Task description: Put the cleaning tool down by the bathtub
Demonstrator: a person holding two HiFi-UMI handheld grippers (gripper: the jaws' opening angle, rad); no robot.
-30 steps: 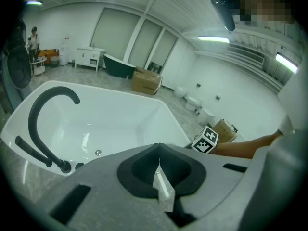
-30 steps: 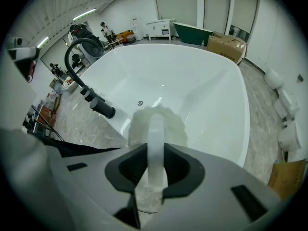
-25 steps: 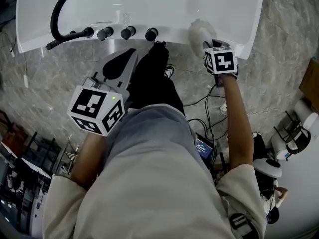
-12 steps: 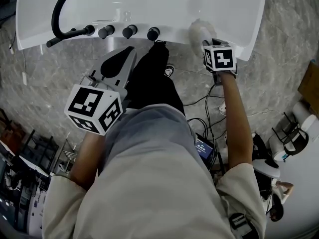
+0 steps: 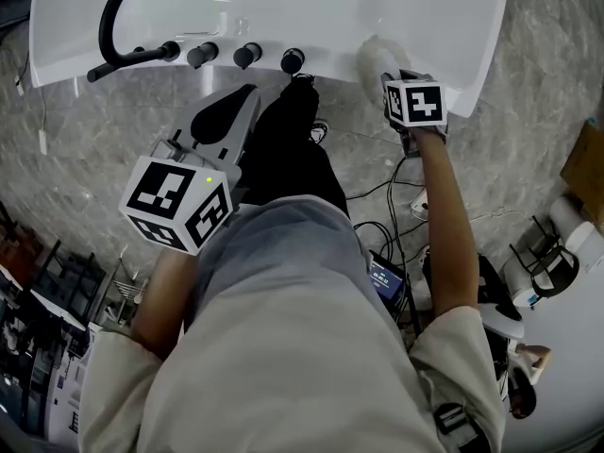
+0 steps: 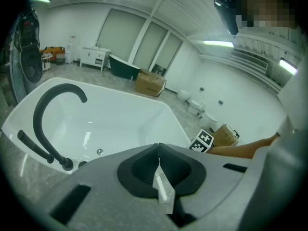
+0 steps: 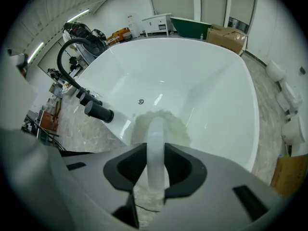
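At the bathtub's (image 5: 453,26) left end the black faucet (image 5: 118,17) arches over the near rim. Below it, off the tub and above the person's dark trouser leg, the left tongs (image 5: 247,97) hover with their jaws pressed together and nothing in them.

Toward the right corner of the near rim lies the cleaning tool (image 5: 376,59), its pale fluffy head down on the white rim. Its smooth white handle runs back into the right tongs (image 5: 392,81), which point steeply down. Those jaws have just been opening, with the handle between them. The pads look to touch it on both sides, though how firmly is hard to say.

The tool is probably light: a stiff plastic handle and a soft head that gives under pressure and will not roll far. The glossy handle could slip on the slick rim, so the middle of the handle is the place to hold, never the fluff.
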